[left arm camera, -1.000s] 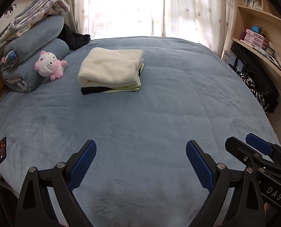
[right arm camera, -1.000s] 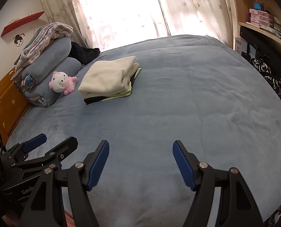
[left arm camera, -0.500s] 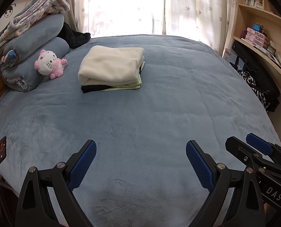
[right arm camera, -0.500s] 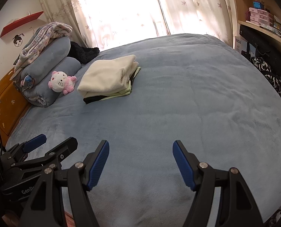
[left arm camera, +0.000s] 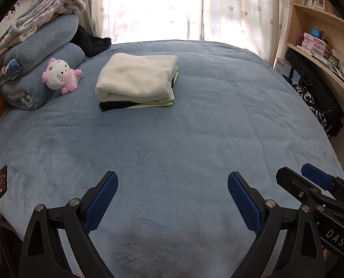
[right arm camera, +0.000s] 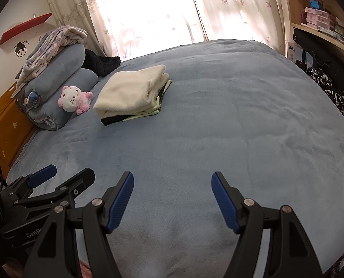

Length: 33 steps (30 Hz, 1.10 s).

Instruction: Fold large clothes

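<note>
Blue bed [left arm camera: 172, 143], folded clothes stack [left arm camera: 137, 81]

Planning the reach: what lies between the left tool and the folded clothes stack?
Only bare blue blanket lies between the open left tool and the folded clothes stack; the left wrist view shows it.

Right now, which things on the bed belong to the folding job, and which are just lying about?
Job:
- folded clothes stack, cream piece on top
- left tool, open
- right tool, open

Lying about:
- pink-and-white plush toy
- rolled blue bedding
- black remote
</note>
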{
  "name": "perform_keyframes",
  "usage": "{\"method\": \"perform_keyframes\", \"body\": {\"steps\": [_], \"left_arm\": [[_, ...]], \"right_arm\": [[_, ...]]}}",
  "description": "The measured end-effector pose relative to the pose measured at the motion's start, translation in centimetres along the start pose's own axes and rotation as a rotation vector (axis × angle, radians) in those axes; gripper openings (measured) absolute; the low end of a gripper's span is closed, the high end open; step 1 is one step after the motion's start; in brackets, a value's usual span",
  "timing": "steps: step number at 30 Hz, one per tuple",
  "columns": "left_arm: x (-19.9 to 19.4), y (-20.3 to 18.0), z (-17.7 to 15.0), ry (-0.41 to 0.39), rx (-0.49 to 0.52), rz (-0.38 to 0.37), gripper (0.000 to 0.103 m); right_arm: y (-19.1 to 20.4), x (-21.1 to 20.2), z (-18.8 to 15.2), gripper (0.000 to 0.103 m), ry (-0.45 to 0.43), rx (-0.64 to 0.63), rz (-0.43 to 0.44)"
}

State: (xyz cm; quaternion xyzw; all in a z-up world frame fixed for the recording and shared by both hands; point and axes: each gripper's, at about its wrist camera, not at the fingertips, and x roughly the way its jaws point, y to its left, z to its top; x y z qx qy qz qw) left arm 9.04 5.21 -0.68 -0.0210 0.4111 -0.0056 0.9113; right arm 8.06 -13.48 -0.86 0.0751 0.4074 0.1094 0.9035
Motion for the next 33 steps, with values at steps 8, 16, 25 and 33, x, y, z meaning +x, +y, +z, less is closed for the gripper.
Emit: {"method": "perform_keyframes", "body": {"steps": [8,16,25,33], "left_arm": [[0.3,0.0,0.0,0.003,0.0,0.001,0.094],[0.7,-0.2,-0.1,0.007,-0.001,0.0,0.094],[0.9,-0.4,-0.1,0.012,-0.003,-0.002,0.094],[1.8,-0.5,0.2,0.024,0.0,-0.003,0.094]], "right_arm": [[0.4,0.5,-0.3,0.07,0.006,0.007,-0.001],[0.4,0.8,-0.4,0.07,0.01,0.01,-0.002],[0.3,1.0,-0.3,0.07,0.013,0.016,-0.001],[0.3,1.5,-0.3,0.07,0.019,0.02,0.0]]}}
